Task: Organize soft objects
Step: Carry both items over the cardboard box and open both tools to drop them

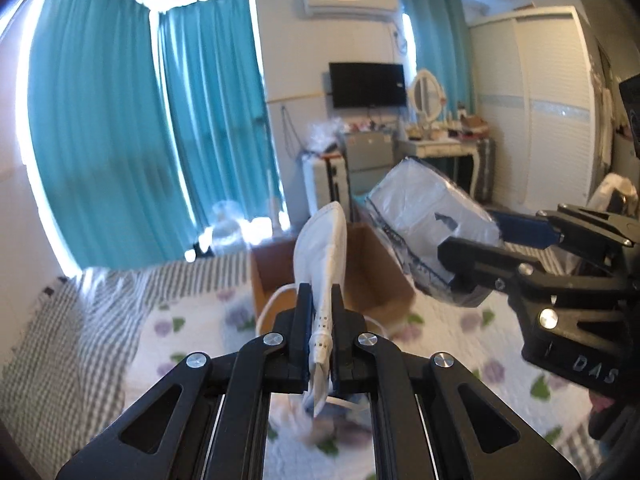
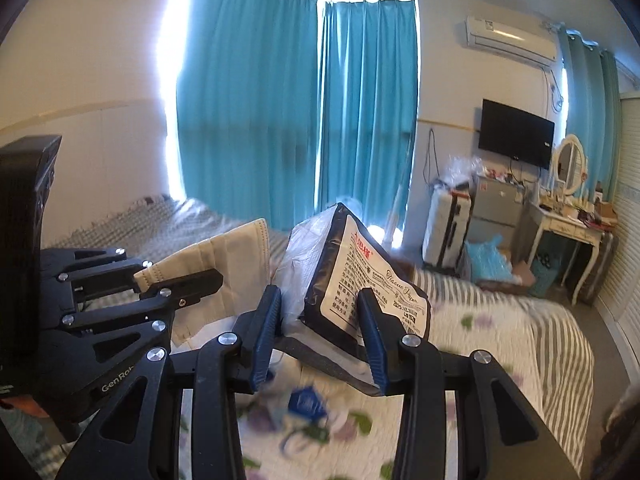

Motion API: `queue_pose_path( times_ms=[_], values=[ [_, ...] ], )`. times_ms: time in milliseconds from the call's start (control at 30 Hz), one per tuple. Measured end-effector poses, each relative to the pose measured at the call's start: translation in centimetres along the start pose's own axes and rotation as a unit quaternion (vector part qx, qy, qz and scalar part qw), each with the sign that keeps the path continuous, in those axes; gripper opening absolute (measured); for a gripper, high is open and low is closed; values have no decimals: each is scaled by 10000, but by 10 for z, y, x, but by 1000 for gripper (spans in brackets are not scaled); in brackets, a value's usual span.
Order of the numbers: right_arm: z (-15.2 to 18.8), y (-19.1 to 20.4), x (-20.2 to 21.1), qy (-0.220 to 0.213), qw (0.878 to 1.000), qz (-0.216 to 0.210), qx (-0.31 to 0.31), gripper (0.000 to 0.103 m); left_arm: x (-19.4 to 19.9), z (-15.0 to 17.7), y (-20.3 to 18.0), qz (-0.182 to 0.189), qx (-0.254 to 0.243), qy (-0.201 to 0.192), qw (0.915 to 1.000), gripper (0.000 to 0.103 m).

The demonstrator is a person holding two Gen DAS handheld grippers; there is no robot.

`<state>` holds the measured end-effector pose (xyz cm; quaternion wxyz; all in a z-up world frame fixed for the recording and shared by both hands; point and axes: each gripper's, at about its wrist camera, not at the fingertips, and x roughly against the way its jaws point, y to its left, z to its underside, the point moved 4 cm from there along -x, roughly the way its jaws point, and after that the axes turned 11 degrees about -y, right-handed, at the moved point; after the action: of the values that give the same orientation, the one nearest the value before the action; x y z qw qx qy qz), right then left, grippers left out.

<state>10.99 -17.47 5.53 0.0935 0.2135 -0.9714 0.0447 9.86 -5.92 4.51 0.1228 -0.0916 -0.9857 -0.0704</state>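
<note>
**Two soft items held aloft over the bed, box ahead**

Left wrist view: left gripper (image 1: 322,304), jaws clamped on the folded edge of a white fabric face mask (image 1: 320,248), held upright, probably for a clean drop. Just beyond stands an open brown cardboard box (image 1: 376,280) on the floral quilted bed (image 1: 192,320), the likely destination.

Right wrist view: right gripper (image 2: 320,324), jaws clamped across a plastic-wrapped tissue paper pack with black border (image 2: 360,280), tilted, raised clear of the bed, near the mask at left.

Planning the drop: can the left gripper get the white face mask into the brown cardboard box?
Probably yes. The left gripper, shut on the white face mask, faces the open brown cardboard box directly; the right gripper's plastic-wrapped tissue pack hangs to the side.
</note>
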Motion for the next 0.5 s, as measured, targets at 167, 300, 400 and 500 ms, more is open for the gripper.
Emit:
queue_pose_path(
  times_ms=[167,300,400,500],
  values=[
    [-29,-28,-58,-53,9996,-147,-252,39,-54,-19,27,-74,164,-32,9998,6],
    [-24,-43,-115,100,9988,-307,-362,39,-103,-12,38,58,259,144,9995,6],
    [-6,-49,-154,282,9987,-223,-348,38,-137,1,43,84,277,262,9992,7],
    [22,-52,-193,570,9977,-209,-307,37,-172,20,47,37,376,451,9983,8]
  ],
)
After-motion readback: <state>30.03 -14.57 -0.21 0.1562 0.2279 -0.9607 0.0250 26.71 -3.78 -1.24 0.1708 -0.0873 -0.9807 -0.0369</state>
